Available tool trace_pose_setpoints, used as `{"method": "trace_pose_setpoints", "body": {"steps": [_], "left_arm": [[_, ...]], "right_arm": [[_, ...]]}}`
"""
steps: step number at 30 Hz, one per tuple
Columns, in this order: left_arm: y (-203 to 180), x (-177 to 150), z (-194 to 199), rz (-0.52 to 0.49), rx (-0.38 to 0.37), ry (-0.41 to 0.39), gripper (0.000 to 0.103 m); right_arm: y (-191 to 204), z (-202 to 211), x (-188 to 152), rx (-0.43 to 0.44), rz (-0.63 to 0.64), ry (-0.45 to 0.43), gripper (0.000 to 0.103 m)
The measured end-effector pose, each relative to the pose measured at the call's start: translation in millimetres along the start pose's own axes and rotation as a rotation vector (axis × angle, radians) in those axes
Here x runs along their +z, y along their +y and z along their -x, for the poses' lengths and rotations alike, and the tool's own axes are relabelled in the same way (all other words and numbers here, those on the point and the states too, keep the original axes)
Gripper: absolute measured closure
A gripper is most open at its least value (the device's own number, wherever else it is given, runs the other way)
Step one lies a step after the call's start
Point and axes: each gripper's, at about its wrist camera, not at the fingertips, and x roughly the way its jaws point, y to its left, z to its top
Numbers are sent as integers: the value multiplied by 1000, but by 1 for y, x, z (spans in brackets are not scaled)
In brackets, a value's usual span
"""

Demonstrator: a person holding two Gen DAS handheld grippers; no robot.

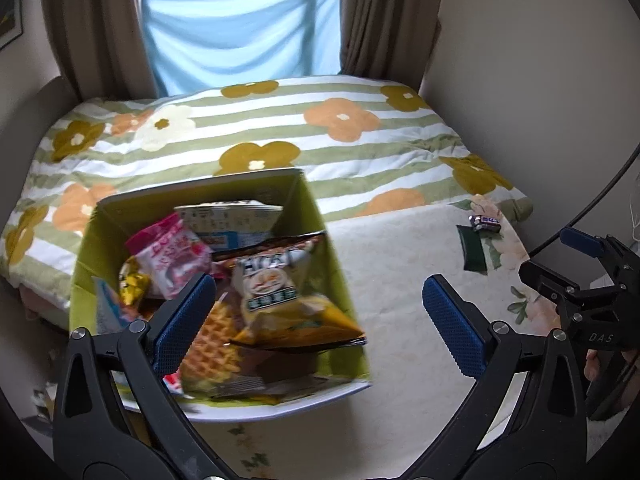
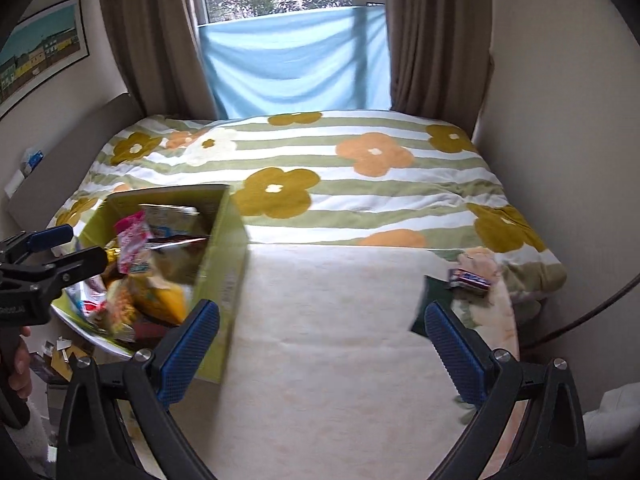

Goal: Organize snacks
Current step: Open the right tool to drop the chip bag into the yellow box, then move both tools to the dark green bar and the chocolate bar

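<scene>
Far left in the right wrist view, left gripper cut off by the frame edge, only 1 blue tip and a black finger showing; spread wide and holding nothing in its own view. Next, green box of snacks on the cream table, tilted and motion-blurred, long axis running away toward the flowered bed, near corner off the table edge. Inside, pink packet, waffle pack and yellow chip bag jumbled; lower contents hidden, print unreadable. Right gripper released, empty, over bare table. Far right, dark green packet partly behind a blue finger, touching a small purple bar lying crosswise near the table's edge.
</scene>
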Motion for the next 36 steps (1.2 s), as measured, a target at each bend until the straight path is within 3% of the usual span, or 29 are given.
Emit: {"method": "trace_pose_setpoints", "body": {"steps": [3,8,13,20,28,36], "left_arm": [[-40,6,-16,0,-41,20,0],[-100,11,-54,34,-127,46,0],[-152,11,-100,67,-154,78,0],[-213,-8,-180,59,-154,135,0],[-244,-21,-249,-4,-146,151,1],[-266,-26,-283,-79,-115,160,18]], "right_arm": [[-38,-2,-1,-21,37,2,1],[-99,-14,1,16,66,2,1],[-148,-40,7,54,125,2,1],[-185,-91,0,90,242,48,1],[-212,-148,-12,88,328,65,4],[-231,-180,-10,149,387,73,5]]}}
